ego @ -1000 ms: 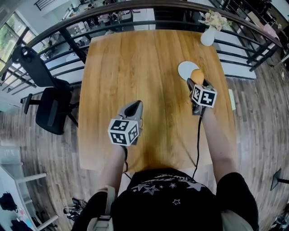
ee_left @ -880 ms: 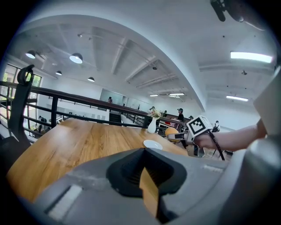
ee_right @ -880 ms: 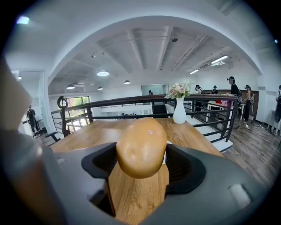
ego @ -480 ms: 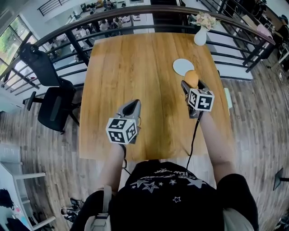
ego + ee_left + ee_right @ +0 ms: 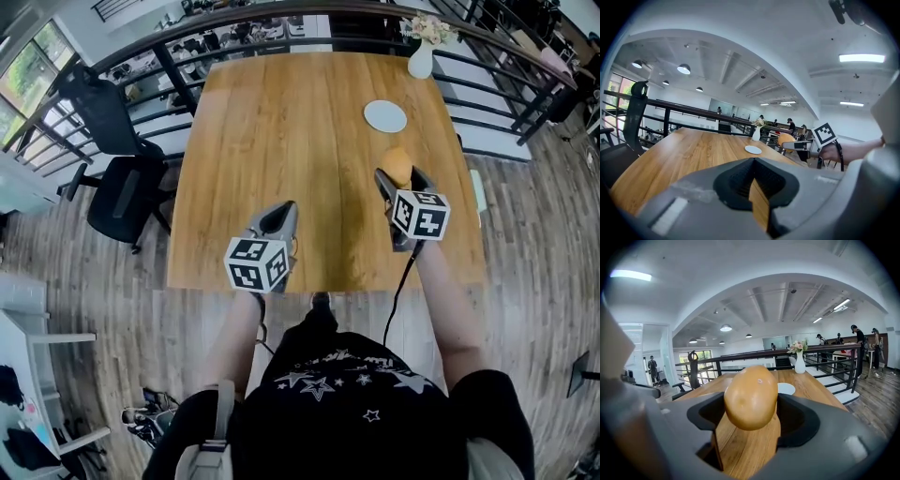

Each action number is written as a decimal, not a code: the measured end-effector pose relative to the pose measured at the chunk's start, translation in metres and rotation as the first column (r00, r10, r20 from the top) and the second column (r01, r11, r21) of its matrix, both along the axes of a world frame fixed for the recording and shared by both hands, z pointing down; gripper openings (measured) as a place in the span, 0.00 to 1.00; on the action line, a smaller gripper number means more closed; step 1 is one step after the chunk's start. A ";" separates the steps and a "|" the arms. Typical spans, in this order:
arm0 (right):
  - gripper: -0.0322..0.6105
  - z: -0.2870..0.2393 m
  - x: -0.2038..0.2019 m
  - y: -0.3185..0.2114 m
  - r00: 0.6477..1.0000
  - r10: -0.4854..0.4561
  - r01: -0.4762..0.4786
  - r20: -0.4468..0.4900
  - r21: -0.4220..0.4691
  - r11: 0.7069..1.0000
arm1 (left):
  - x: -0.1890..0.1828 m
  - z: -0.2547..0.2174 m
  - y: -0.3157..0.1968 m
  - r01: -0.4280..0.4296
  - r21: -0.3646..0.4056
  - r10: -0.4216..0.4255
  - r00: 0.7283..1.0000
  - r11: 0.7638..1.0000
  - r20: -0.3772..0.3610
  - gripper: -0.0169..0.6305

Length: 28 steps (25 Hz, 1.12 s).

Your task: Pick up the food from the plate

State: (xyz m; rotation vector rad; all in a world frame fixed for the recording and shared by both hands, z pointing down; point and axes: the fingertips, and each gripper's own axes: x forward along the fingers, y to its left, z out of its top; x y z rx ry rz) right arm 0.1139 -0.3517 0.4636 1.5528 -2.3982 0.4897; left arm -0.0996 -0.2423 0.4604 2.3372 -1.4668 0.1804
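Observation:
A round golden-brown food item (image 5: pixel 397 165) is held clear of the wooden table (image 5: pixel 281 122), with my right gripper (image 5: pixel 397 176) shut on it near the table's right front. In the right gripper view the food (image 5: pixel 751 397) fills the gap between the jaws. The white plate (image 5: pixel 385 116) lies empty further back, also seen beyond the food as the plate (image 5: pixel 786 388). My left gripper (image 5: pixel 276 219) hovers over the near middle of the table, jaws shut with nothing in them. The left gripper view shows the food (image 5: pixel 786 139) in the right gripper, off to the right.
A white vase with flowers (image 5: pixel 421 58) stands at the far right corner. A black railing (image 5: pixel 187 28) runs behind the table and down the right side. A black office chair (image 5: pixel 122 192) stands left of the table. The near table edge is just below both grippers.
Both grippers have drawn back toward the near table edge. The right one has carried the food away from the plate, which now lies well behind it.

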 end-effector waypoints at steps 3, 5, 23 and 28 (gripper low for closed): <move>0.58 -0.002 0.002 0.032 1.000 -0.013 0.013 0.000 0.005 1.000 | 0.006 0.004 0.033 -0.002 -0.011 0.002 1.000 1.000 0.002 0.03; 0.58 -0.002 0.005 0.055 1.000 -0.026 0.026 -0.001 0.009 1.000 | 0.009 0.007 0.057 0.005 -0.015 -0.005 1.000 1.000 0.001 0.03; 0.59 -0.009 0.033 0.188 0.993 -0.104 0.104 0.053 0.000 0.995 | 0.042 -0.004 0.187 0.064 -0.003 -0.064 0.998 0.998 -0.015 0.03; 0.59 -0.012 0.038 0.210 0.990 -0.125 0.125 0.066 0.005 0.992 | 0.050 -0.006 0.209 0.075 0.001 -0.075 0.997 0.997 -0.013 0.03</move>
